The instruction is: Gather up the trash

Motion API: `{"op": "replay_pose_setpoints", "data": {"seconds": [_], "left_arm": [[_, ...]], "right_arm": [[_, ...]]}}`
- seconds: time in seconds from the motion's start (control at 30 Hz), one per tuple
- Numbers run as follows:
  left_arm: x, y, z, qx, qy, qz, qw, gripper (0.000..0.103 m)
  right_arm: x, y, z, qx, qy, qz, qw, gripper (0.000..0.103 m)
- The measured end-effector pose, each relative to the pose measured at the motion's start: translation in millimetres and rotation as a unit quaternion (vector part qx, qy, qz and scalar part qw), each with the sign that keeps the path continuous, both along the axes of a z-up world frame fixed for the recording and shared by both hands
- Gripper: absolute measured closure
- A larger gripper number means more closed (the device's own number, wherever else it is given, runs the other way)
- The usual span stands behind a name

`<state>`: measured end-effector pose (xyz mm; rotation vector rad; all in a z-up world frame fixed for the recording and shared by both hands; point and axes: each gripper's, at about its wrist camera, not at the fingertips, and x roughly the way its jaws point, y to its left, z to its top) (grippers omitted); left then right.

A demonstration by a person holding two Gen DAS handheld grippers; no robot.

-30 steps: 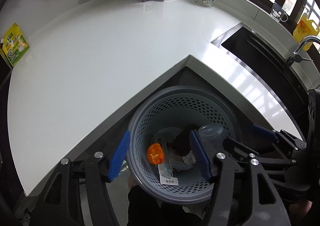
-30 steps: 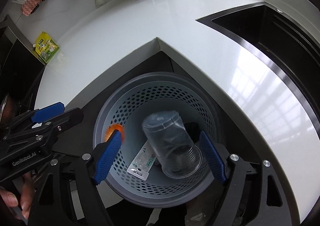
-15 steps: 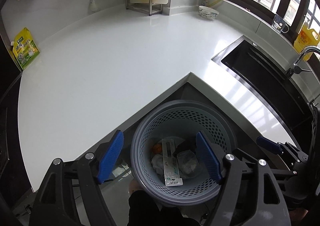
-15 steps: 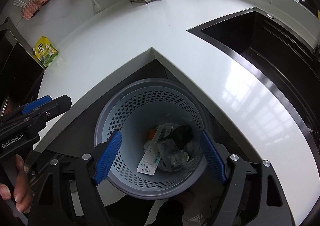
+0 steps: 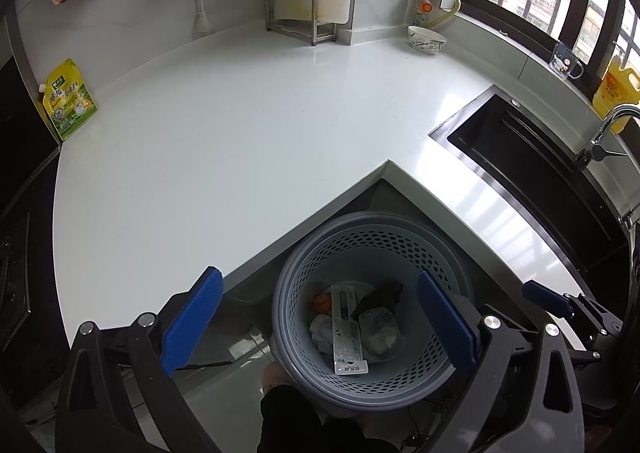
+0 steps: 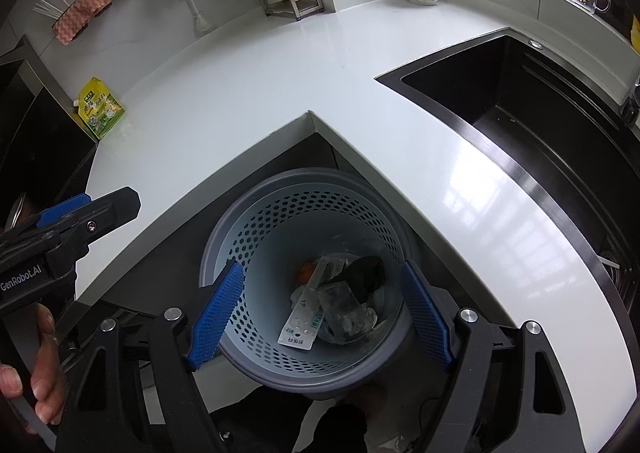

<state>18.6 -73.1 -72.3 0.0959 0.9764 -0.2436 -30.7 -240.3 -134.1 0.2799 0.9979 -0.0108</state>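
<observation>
Both my grippers, left gripper (image 5: 316,325) just finished spreading wide and right gripper (image 6: 320,311) wide too, hang empty right above the bin (image 5: 460,273), trash (image 5: 348,329) straight below.

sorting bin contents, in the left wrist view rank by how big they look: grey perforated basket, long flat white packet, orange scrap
1. grey perforated basket, by far the largest.
2. long flat white packet, lying across the bottom of the basket.
3. orange scrap, smallest, partly hidden beside the packet.
All three sit at a similar depth, so the order is fairly safe.

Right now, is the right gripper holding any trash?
No. The right gripper is open and empty above the bin; the plastic cup lies inside it.
</observation>
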Motion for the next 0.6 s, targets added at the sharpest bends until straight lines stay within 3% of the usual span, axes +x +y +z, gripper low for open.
{"op": "replay_pose_setpoints", "data": {"seconds": [0.6], "left_arm": [[-4.9,11.8,8.5,0.013,-0.007,0.016,0.9998,0.007]], "right_arm": [[-7.3,7.4,12.8,-0.013,-0.010,0.008,1.000,0.026]]}}
